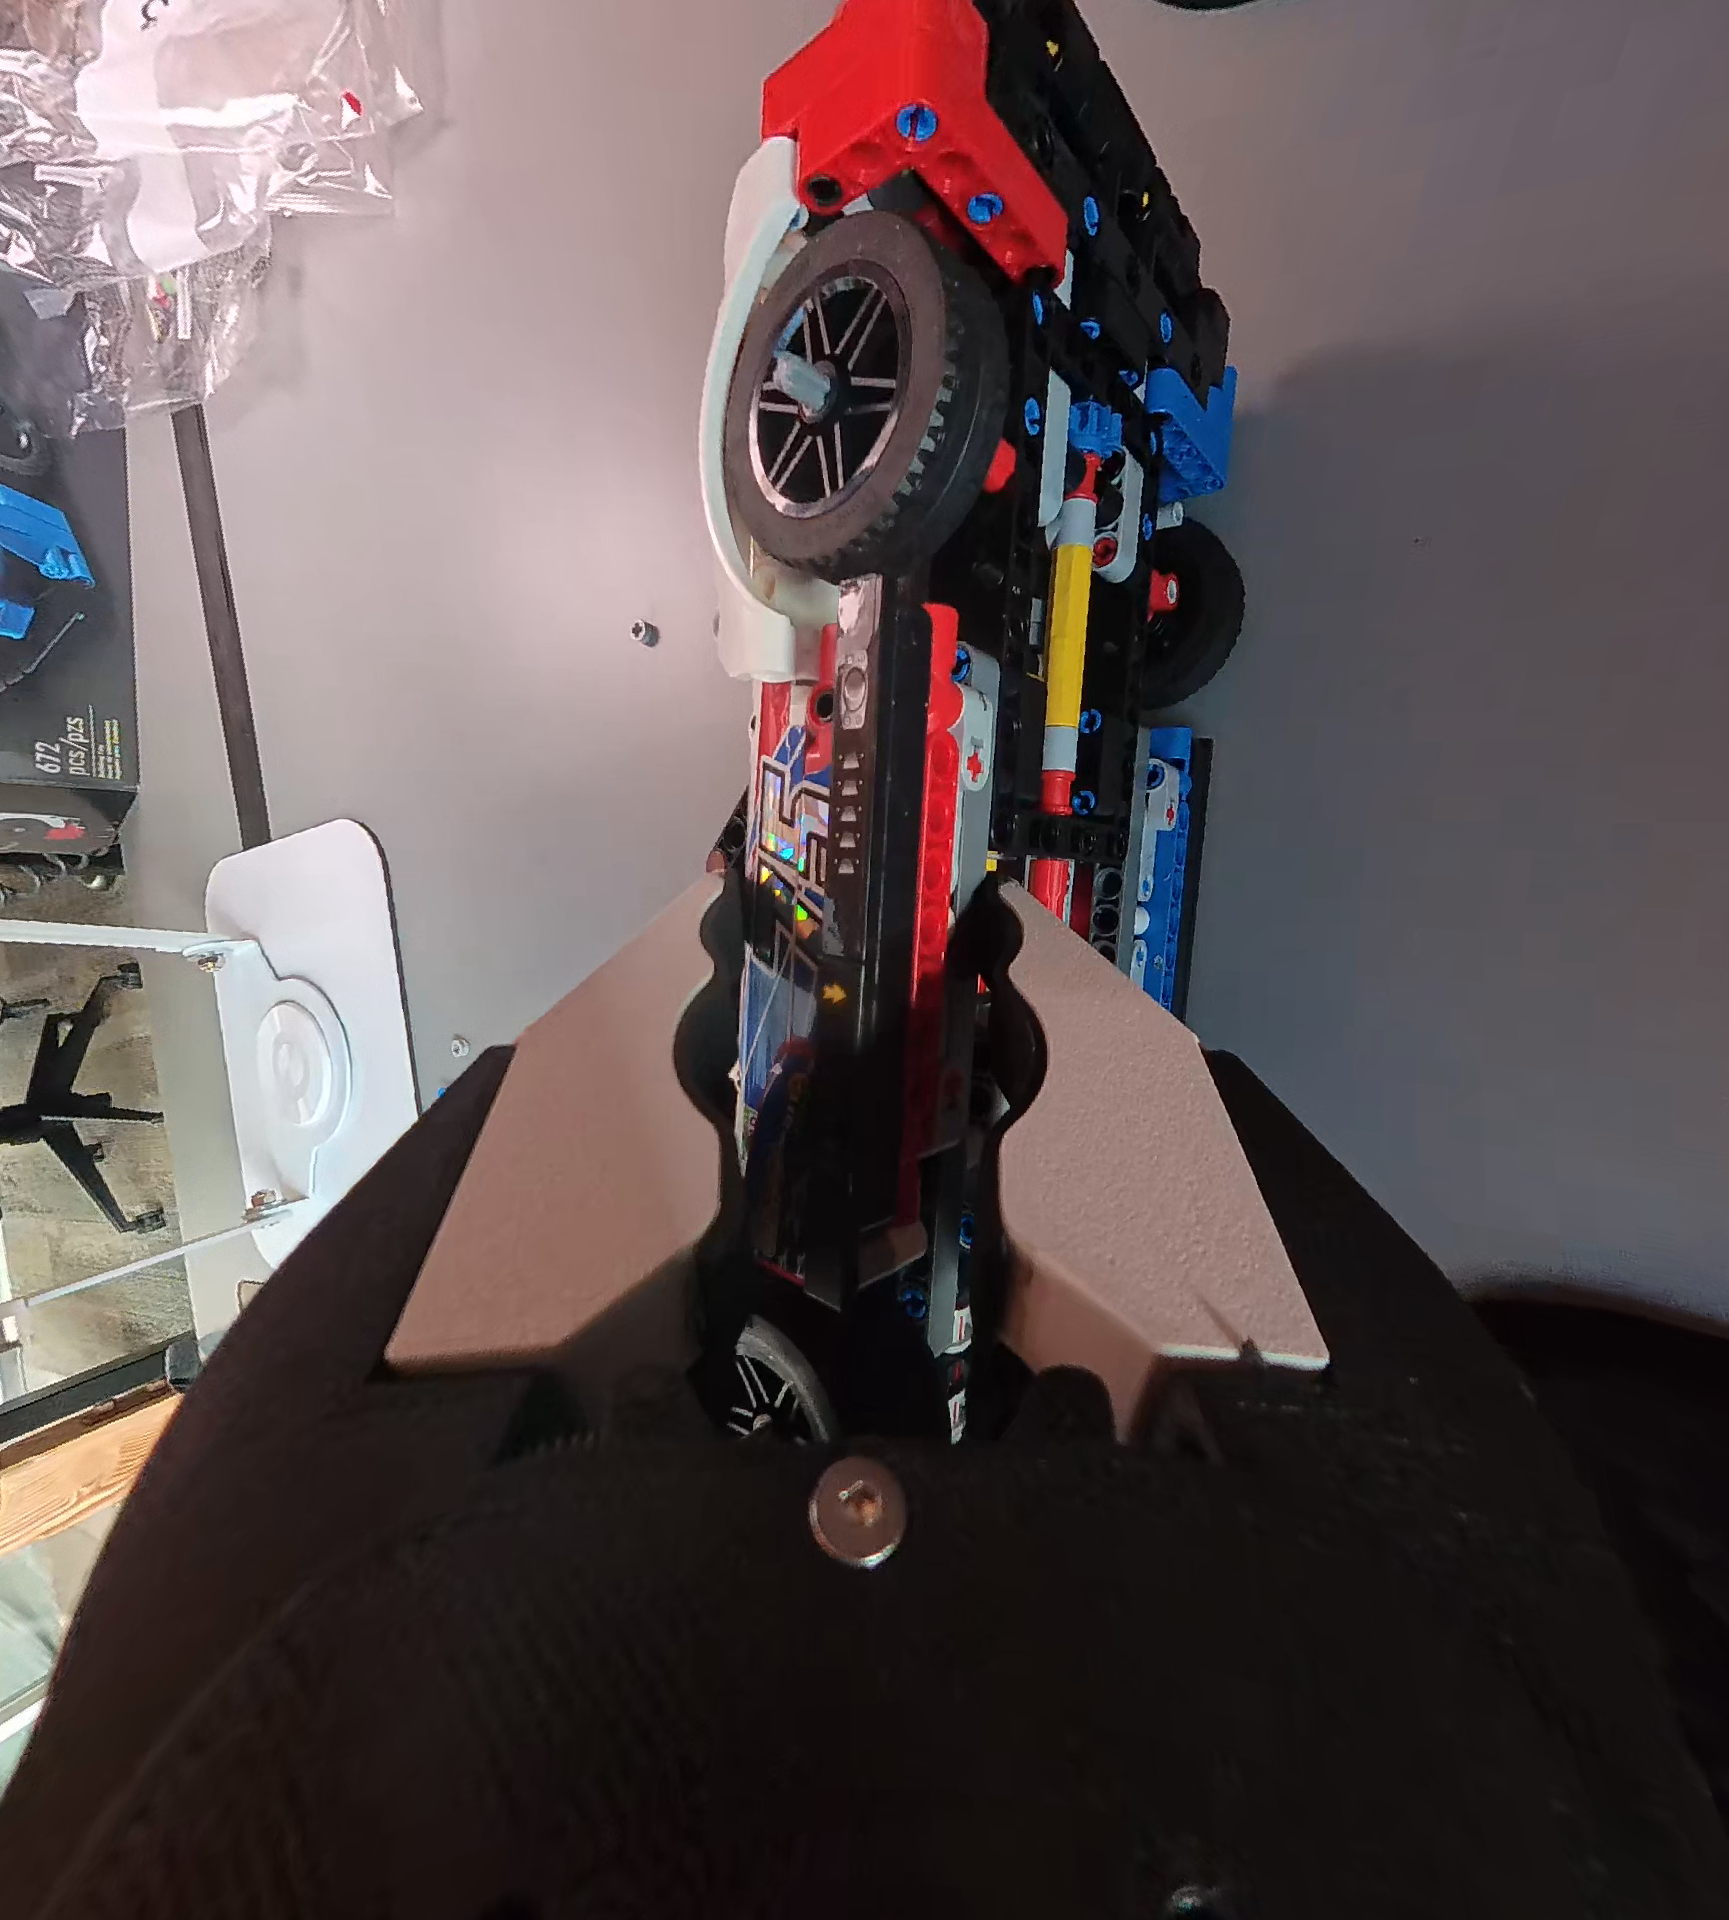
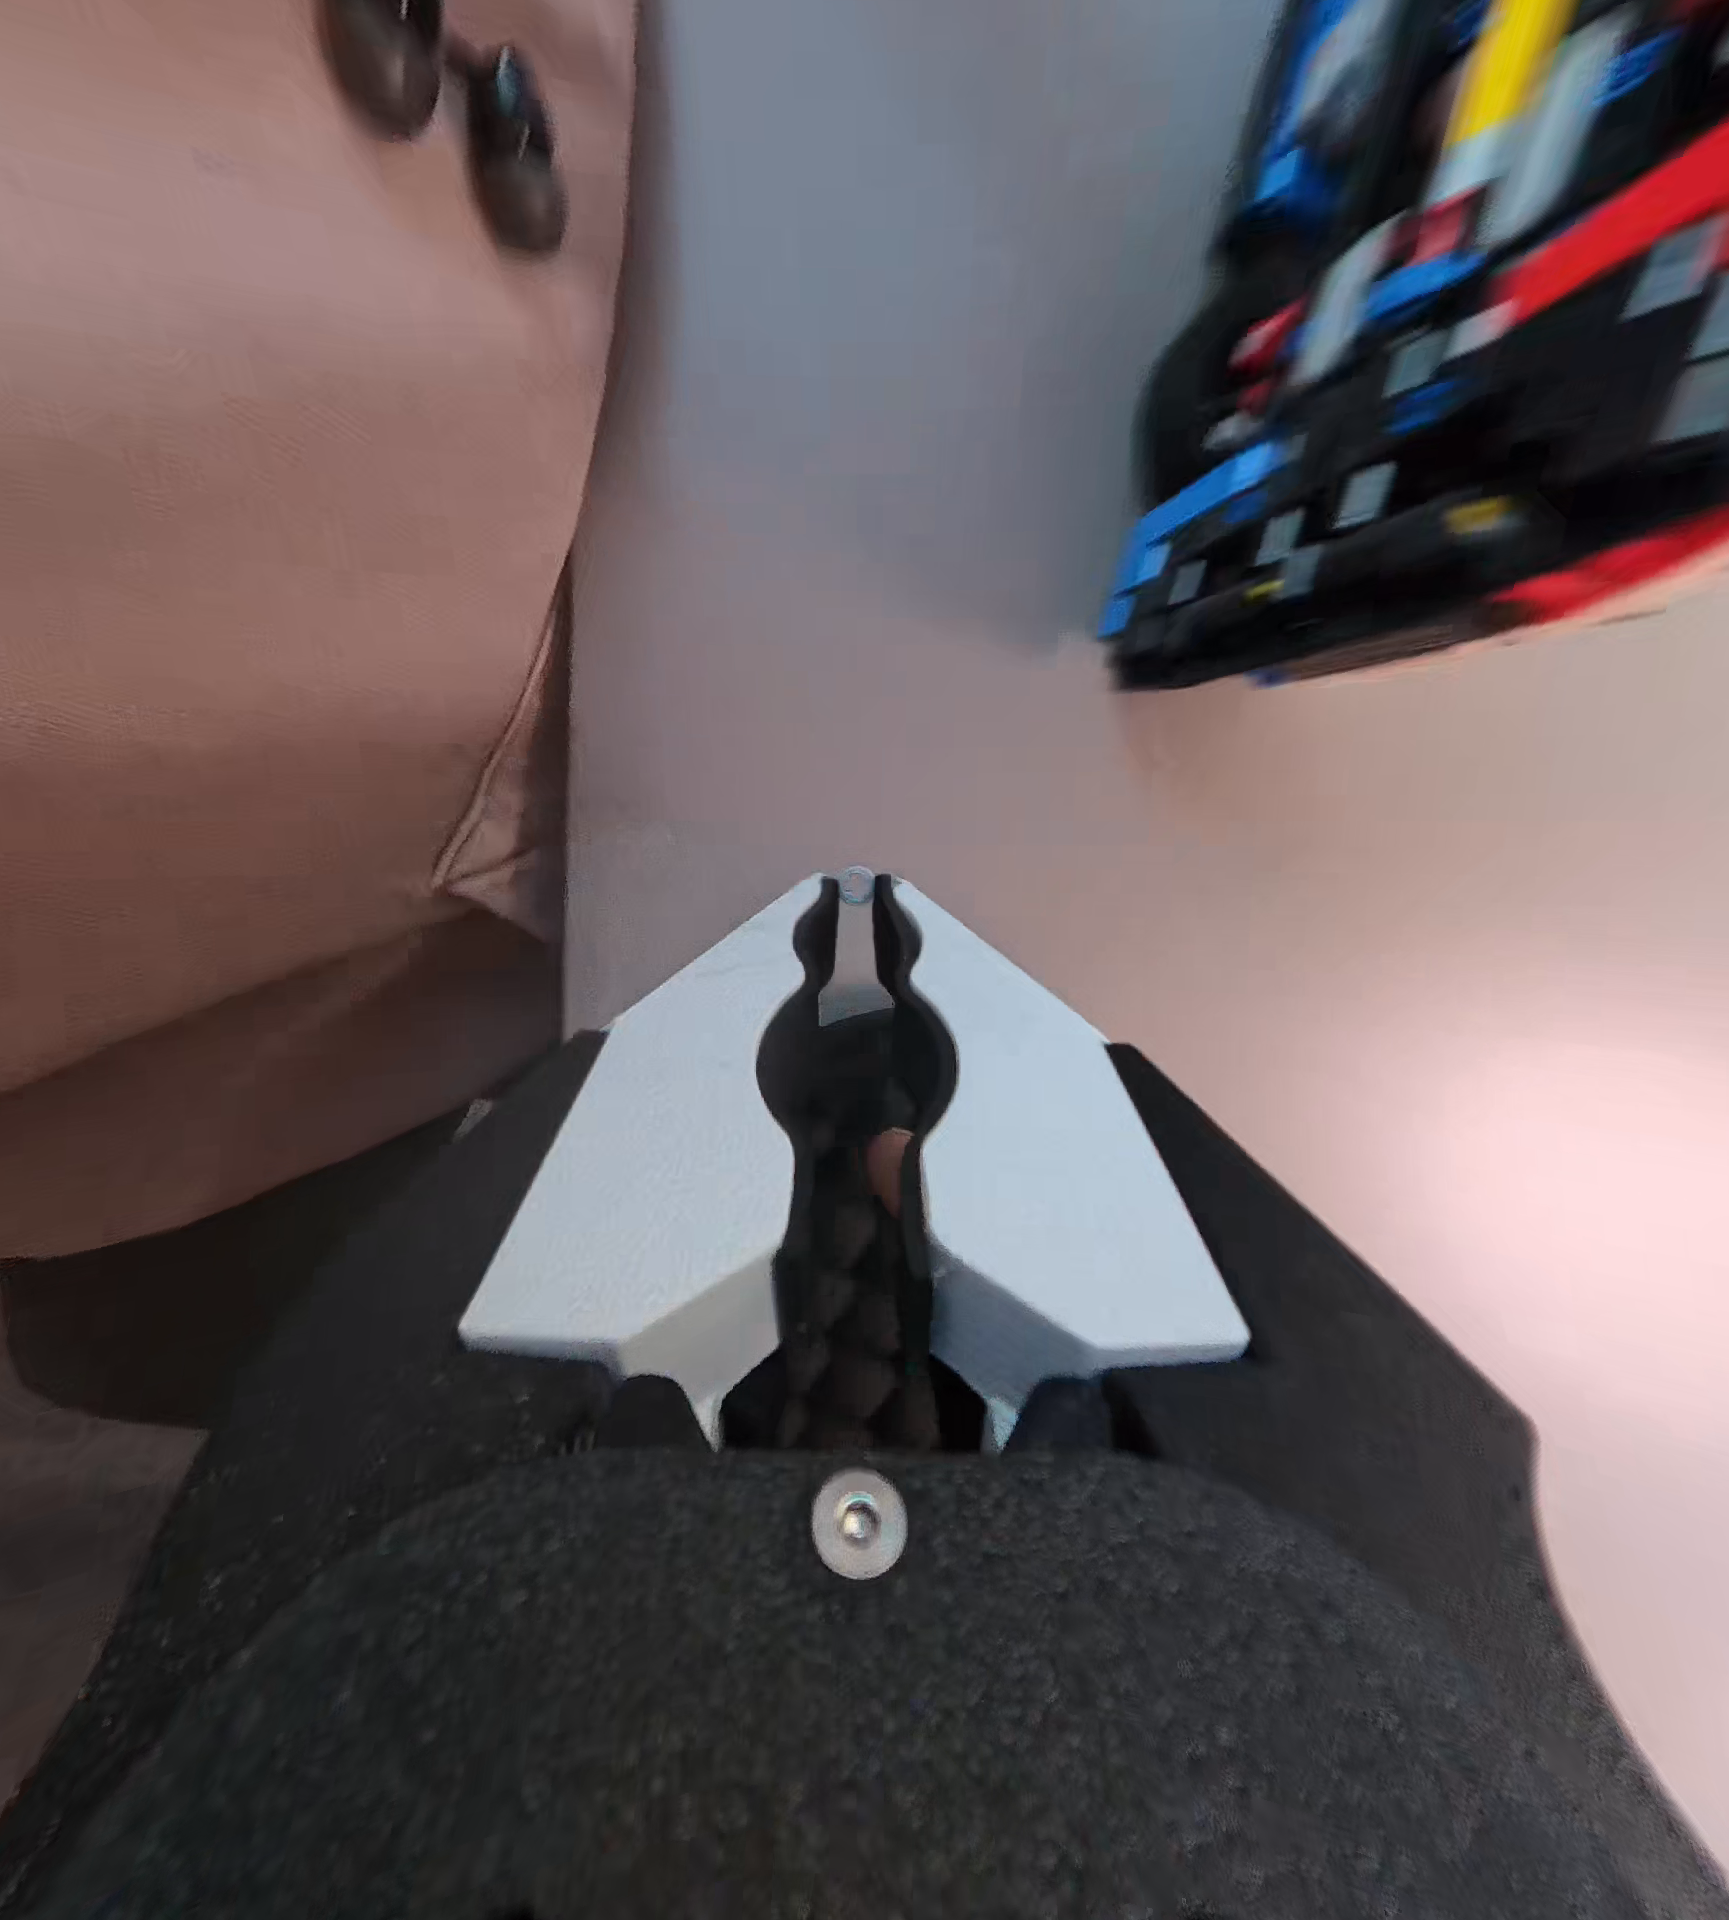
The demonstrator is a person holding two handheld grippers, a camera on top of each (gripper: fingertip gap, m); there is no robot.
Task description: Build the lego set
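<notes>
My left gripper [image 1: 855, 914] is shut on the lego car [image 1: 901, 623], a long red, black, blue and white model turned on its side. The fingers clamp its side panel near one end. A spoked wheel [image 1: 855, 400] faces me, and the underside with a yellow rod [image 1: 1066, 644] shows to the right. My right gripper [image 2: 855, 888] is shut on a small light grey piece [image 2: 855, 940] held between its fingertips. The car [image 2: 1525, 343] shows blurred at the upper right of the right wrist view, apart from that gripper.
The set's box [image 1: 8, 540] and clear plastic bags [image 1: 153, 156] lie at the left on the white table [image 1: 475, 468]. A white stand [image 1: 304, 1029] sits at the table edge. A person's pink garment [image 2: 216, 520] fills the left of the right wrist view. The gap from one gripper's tips to the other's is roughly 20 centimetres.
</notes>
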